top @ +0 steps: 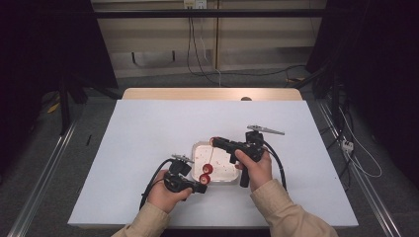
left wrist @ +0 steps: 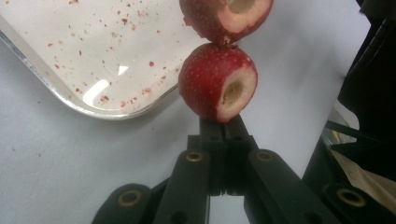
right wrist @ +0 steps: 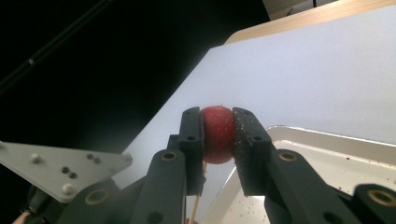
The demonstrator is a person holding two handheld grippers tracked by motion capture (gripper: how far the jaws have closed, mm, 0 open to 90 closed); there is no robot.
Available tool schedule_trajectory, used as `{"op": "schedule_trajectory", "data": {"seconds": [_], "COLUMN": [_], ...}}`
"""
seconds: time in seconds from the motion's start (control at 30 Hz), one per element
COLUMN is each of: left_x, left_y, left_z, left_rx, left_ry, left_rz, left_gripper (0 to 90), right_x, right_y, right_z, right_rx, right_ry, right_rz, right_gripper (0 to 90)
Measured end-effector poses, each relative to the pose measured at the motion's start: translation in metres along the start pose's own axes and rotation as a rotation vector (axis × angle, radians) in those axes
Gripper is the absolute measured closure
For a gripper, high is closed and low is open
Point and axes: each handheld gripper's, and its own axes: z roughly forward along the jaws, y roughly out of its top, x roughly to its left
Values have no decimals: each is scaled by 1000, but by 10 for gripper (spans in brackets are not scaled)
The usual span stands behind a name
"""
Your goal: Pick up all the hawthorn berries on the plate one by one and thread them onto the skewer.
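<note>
Probably a lab: dark curtains (top: 44, 44), loose cables (top: 197, 54), rails (top: 42, 177).

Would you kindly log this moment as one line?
left gripper: shut on skewer, two cored fruits threaded | right gripper: shut on red fruit | tray: below

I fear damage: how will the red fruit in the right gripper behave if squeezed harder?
Probably fragile: the cored fruits show pale flesh, and red crumbs dot the tray. Being round, the red fruit may also slip sideways.
</note>
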Motion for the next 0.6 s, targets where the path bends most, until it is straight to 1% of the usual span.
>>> {"op": "schedule_trajectory", "data": {"seconds": [0.03, 0.07, 0.1, 0.2, 0.23, 0.27, 0.3, 0.33, 0.37, 0.43, 0.47, 0.53, 0.57, 0.6], "left_x": [0, 1, 1, 3, 3, 3, 4, 4, 5, 7, 7, 4, 2, 3], "left_y": [0, 0, -1, -1, -1, -1, 0, -1, -1, -1, -1, 0, 0, 1], "left_z": [0, -1, 0, 0, 0, 0, 0, 0, 0, -1, -2, -2, -3, -5], "left_rx": [0, -1, -2, -5, -14, -26, -23, -31, -36, -32, -37, -55, -74, -101], "left_ry": [10, 7, 9, -10, -11, -9, -24, -10, -13, -30, -21, -20, 0, -36], "left_rz": [-3, 0, -11, -23, -28, -35, -45, -57, -61, -58, -53, -60, -61, -72], "left_gripper": [897, 897, 897, 897, 898, 898, 898, 898, 897, 898, 898, 899, 899, 900], "right_x": [1, 2, 3, 3, 3, 3, 3, 4, 4, 3, 3, 3, 4, 5], "right_y": [-1, -3, -4, -6, -6, -6, -7, -8, -8, -9, -10, -10, -11, -11], "right_z": [1, 2, 3, 3, 3, 3, 3, 3, 3, 2, 2, 2, 3, 3], "right_rx": [13, 21, 20, 17, 15, 14, 9, 2, 1, -3, -6, -5, -5, 4], "right_ry": [7, 6, 8, 7, 5, 2, 6, 8, 12, 11, 8, 14, 14, 19], "right_rz": [0, -10, -18, -32, -37, -38, -36, -35, -28, -22, -24, -29, -33, -32], "right_gripper": [750, 750, 750, 751, 751, 751, 751, 751, 751, 752, 752, 753, 753, 753]}}
